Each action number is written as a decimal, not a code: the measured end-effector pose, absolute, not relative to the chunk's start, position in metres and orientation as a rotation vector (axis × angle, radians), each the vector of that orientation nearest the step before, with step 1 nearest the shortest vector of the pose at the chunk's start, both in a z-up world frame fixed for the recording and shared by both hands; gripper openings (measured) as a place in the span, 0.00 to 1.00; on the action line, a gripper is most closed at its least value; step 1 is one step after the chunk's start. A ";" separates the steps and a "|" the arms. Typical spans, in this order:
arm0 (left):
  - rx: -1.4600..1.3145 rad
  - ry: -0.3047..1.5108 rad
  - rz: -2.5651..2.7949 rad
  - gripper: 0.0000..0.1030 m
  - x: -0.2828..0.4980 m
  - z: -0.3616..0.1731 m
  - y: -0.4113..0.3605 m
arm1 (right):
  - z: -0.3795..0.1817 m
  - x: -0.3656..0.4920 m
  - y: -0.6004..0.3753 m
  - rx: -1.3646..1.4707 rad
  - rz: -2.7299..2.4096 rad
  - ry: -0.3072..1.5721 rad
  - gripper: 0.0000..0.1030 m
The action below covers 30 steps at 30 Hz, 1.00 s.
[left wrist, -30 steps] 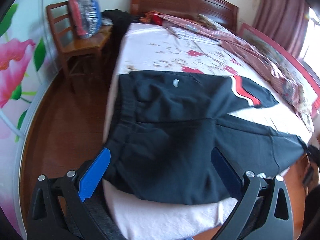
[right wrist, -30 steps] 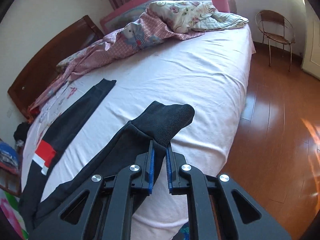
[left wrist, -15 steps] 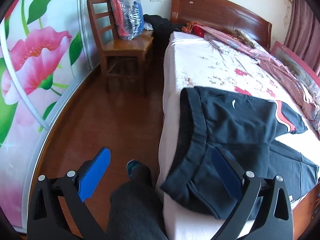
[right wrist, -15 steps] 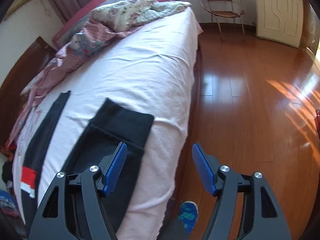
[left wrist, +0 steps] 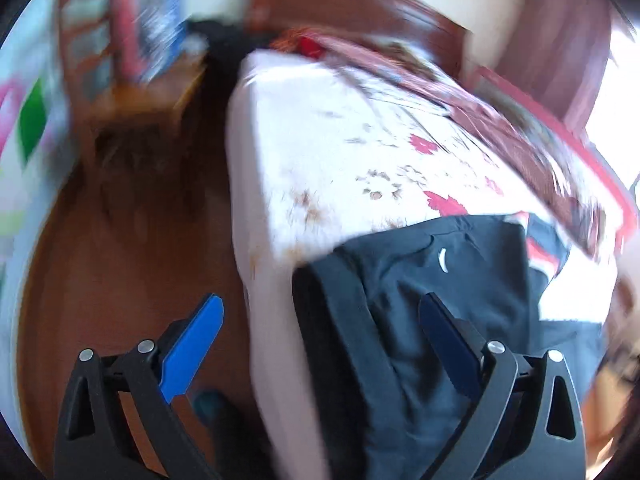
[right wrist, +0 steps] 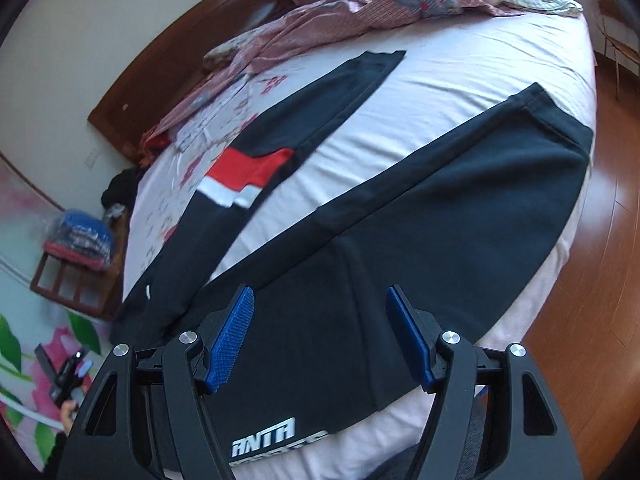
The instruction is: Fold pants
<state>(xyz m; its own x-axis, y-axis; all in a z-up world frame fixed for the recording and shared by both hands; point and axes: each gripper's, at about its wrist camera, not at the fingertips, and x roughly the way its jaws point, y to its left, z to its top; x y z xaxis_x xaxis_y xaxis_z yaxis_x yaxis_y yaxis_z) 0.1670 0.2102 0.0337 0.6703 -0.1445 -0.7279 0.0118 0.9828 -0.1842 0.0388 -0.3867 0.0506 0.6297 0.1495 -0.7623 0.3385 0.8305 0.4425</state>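
Hovering with jaws apart and empty, the right hand-held gripper (right wrist: 320, 340) hangs over the near leg of the black cotton track pants with a red-and-white thigh stripe (right wrist: 400, 216); its jaws have just been opening. The left hand-held gripper (left wrist: 320, 344), also spread and empty, straddles the waistband at the edge of the white-sheeted bed (right wrist: 460, 60). Legs run from seven towards one o'clock, splayed. Pinching the near hem and waist together, then laying that leg onto the far one, should fold cleanly.
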 end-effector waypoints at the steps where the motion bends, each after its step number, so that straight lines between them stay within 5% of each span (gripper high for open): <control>1: -0.102 0.830 -0.085 0.95 0.174 0.030 0.206 | 0.052 0.041 -0.378 0.589 -0.106 0.911 0.66; 8: -0.075 0.826 -0.244 0.92 0.211 0.004 0.209 | 0.061 0.054 -0.348 0.523 -0.079 0.976 0.66; 14: -0.094 0.869 -0.330 0.59 0.227 -0.017 0.207 | 0.059 0.067 -0.329 0.510 -0.063 1.014 0.66; 21: -0.120 0.875 -0.357 0.55 0.221 -0.021 0.208 | 0.052 0.082 -0.309 0.510 -0.014 1.040 0.66; 23: -0.095 0.866 -0.357 0.48 0.216 -0.019 0.205 | 0.051 0.086 -0.304 0.505 0.002 1.044 0.66; 27: -0.067 0.889 -0.349 0.16 0.215 -0.020 0.201 | 0.050 0.090 -0.297 0.522 0.023 1.044 0.66; 30: -0.092 0.847 -0.294 0.08 0.207 -0.009 0.203 | 0.053 0.088 -0.292 0.517 0.050 1.036 0.66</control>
